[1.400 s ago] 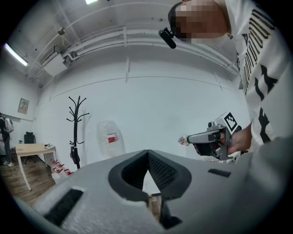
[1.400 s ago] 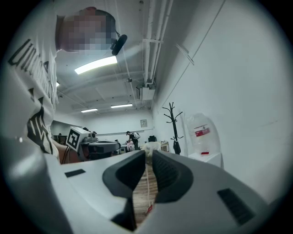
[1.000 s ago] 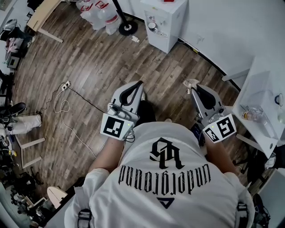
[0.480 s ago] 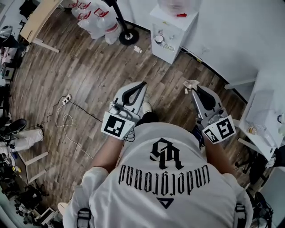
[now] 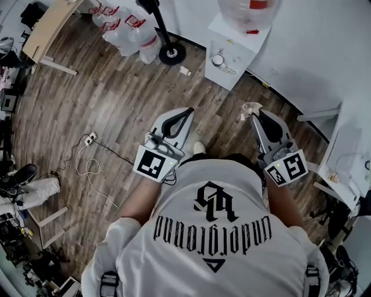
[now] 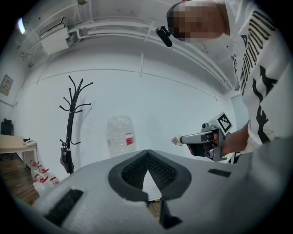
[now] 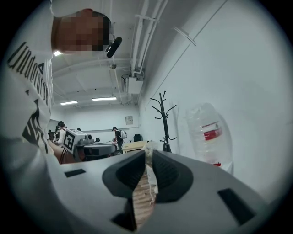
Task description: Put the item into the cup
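In the right gripper view, a small crumpled whitish item (image 7: 150, 176) is pinched between the dark pads, so my right gripper (image 7: 147, 157) is shut on it. From the head view the item (image 5: 250, 108) pokes out of the right gripper (image 5: 254, 114), held out over the wooden floor. My left gripper (image 5: 187, 110) is level with it on the left. Its pads meet at the tips with nothing between them (image 6: 147, 153). The left gripper view also catches the right gripper (image 6: 183, 140) carrying the item (image 6: 175, 140). I cannot make out a cup for certain.
A white water dispenser (image 5: 235, 49) with a big clear bottle (image 5: 249, 11) stands ahead by the wall. A coat stand's base (image 5: 172, 55) and several water jugs (image 5: 124, 32) are to its left. A white table (image 5: 353, 151) sits at the right edge and a cable (image 5: 87, 168) lies on the floor.
The person has walked forward: the water dispenser and coat stand have come nearer, and the white table has slid toward the right edge. Both grippers keep their pose and grip.
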Demonstrator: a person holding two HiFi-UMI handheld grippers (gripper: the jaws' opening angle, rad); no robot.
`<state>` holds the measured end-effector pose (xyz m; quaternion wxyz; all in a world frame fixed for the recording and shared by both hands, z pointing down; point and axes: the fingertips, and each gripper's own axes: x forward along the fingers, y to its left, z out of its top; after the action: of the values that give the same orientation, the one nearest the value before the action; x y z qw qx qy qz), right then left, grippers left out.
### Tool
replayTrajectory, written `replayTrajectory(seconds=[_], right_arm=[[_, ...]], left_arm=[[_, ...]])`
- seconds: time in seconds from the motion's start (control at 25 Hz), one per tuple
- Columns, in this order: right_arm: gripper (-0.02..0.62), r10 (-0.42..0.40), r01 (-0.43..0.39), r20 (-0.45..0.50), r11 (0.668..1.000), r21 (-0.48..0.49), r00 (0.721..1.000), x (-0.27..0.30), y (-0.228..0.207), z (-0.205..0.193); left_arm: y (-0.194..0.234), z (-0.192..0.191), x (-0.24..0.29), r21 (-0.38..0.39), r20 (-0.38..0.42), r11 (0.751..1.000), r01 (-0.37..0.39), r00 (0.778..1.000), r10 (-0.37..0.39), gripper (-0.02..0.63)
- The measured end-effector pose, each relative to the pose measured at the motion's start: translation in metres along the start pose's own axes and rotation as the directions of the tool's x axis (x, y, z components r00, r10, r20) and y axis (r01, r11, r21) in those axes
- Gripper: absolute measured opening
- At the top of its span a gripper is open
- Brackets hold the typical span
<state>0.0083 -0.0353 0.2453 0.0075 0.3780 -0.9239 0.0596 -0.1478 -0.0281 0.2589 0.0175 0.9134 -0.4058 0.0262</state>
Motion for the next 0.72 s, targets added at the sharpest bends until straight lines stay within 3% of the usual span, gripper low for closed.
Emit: replayTrajectory(seconds=[0.36, 0.72], right_arm=[[0.055, 0.007, -0.006, -0.027, 1.0, 0.029, 1.0, 0.046, -0.024, -0.02], [0.055, 0.023, -0.019, -0.096, 0.999, 0.047, 0.995, 0.107, -0.104, -0.069]], left_arm=[[0.038, -0.017, 0.018, -0.018, -0.038, 1.0, -0.017, 0.999, 0.016, 0.006], [0.08, -0.047, 0.087, -0.041, -0.088, 0.998, -0.056, 0.995, 0.052, 0.008]])
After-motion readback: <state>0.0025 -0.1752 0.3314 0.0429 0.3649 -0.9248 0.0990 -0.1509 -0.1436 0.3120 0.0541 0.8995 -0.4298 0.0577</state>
